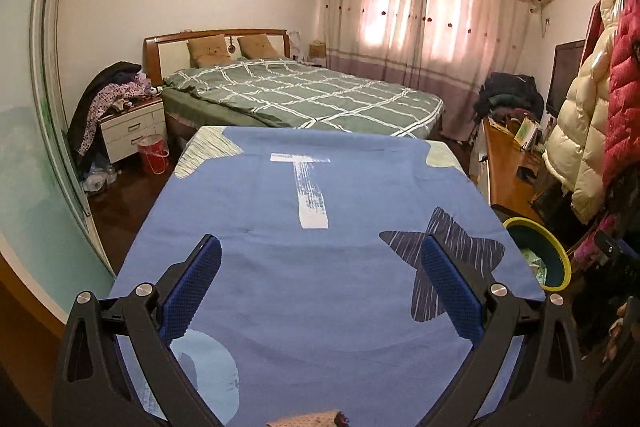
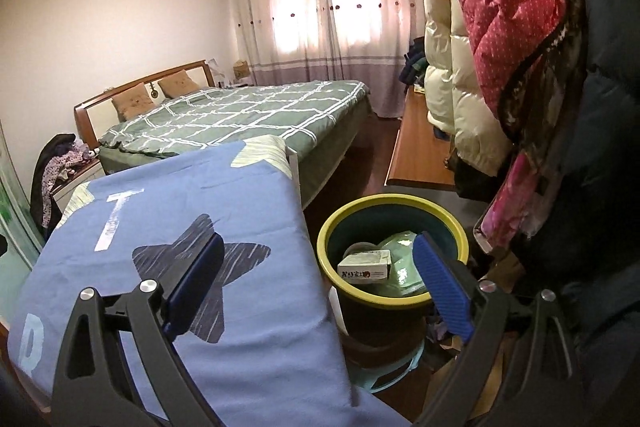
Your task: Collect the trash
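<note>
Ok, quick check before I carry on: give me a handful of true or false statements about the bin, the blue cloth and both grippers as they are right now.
1. The bin with the yellow rim is empty. False: a small box and a pale green wrapper lie inside it.
2. The right gripper holds nothing. True: its jaws stand wide apart with nothing between them.
3. The left gripper is clamped on a piece of trash. False: it is open and empty above the blue cloth.
4. The bin stands beside the blue cloth's edge. True.
5. The blue cloth bears a red star. False: the star is dark blue.
</note>
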The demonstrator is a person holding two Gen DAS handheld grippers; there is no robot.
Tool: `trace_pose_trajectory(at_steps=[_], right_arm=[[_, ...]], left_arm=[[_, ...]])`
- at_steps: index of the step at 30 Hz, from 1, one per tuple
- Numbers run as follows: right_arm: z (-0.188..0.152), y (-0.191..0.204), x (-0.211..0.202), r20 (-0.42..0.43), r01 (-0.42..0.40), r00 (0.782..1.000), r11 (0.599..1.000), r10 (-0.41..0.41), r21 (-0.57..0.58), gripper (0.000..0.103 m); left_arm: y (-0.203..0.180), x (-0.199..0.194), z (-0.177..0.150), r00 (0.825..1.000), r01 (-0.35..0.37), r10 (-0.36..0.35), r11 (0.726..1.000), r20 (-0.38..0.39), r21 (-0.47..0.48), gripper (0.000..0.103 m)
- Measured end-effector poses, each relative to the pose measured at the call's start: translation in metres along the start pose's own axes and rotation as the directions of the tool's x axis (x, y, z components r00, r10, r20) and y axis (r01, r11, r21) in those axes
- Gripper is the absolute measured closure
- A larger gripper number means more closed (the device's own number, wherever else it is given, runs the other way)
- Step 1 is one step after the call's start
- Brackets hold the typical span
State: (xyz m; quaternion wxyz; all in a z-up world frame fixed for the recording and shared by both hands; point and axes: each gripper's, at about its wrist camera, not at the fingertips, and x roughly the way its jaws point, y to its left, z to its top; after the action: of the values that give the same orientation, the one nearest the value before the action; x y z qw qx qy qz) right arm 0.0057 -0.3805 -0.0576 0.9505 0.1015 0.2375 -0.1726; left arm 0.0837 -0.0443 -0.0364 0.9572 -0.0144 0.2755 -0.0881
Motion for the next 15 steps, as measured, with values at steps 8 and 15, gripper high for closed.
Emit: trace_pose_trajectory(at_steps=[8,15], right_arm=[[0.0013,0.001,-0.0031,0.007,-0.005,1.0,1.0,0.005,0.002,0.012],[0.0016,0.0035,-0.0036,0.0,-0.008,1.0,1.0,0.008,-0.001,0.012]], left_arm=[[-0.0031,-0.0091,0.0021,1.0,-0.002,0.002,1.0,0.009,0.001,0.005],[-0.0074,-0.0062,0.004,1.0,0.0,0.0,1.0,0.003,-0.001,0.005]])
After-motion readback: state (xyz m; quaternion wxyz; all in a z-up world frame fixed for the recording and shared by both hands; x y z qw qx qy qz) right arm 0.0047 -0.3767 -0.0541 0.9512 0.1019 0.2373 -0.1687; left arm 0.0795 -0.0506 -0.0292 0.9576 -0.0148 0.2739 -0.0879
